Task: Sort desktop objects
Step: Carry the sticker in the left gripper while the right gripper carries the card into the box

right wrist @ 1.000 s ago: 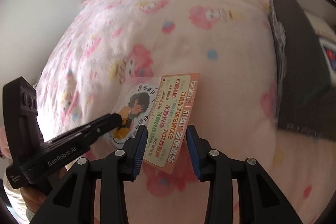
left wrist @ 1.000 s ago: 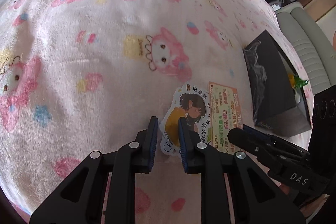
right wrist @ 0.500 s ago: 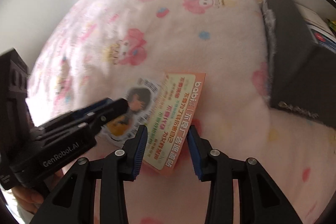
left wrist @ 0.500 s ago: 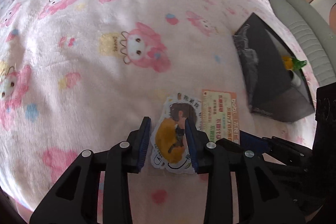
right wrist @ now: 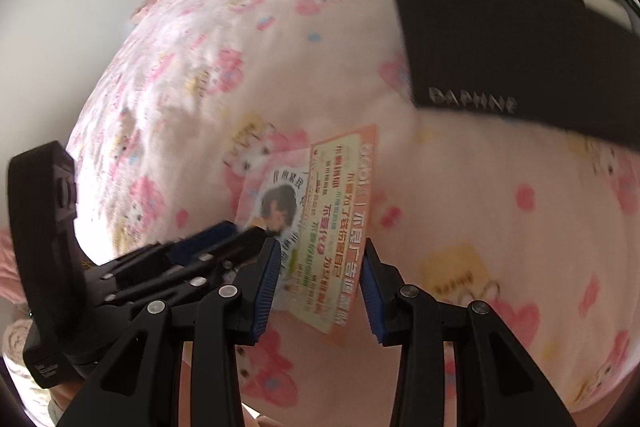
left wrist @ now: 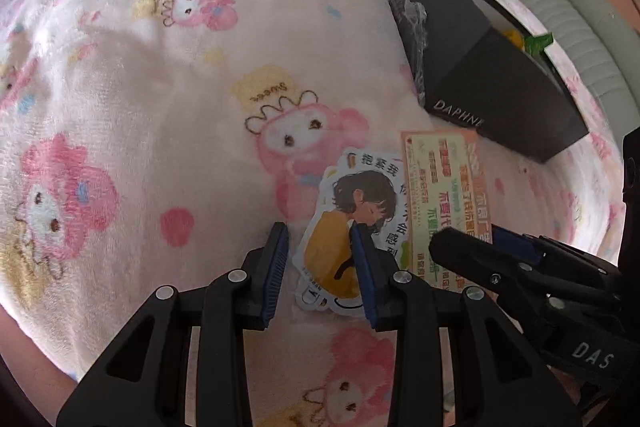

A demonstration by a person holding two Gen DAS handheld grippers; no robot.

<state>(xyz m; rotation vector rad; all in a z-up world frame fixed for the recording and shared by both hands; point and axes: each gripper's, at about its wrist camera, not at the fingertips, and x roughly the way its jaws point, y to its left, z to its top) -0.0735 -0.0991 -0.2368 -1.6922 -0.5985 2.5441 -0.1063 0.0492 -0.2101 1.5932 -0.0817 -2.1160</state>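
both grippers sit low over the pink cartoon blanket (left wrist: 140, 99), side by side. left gripper (left wrist: 320, 267) has its jaws apart, straddling the die-cut girl sticker (left wrist: 352, 227). right gripper (right wrist: 320, 279) is open a bit wider around the orange coupon card (right wrist: 340, 211). both lie flat and overlap, just short of the black daphne box (left wrist: 480, 83).
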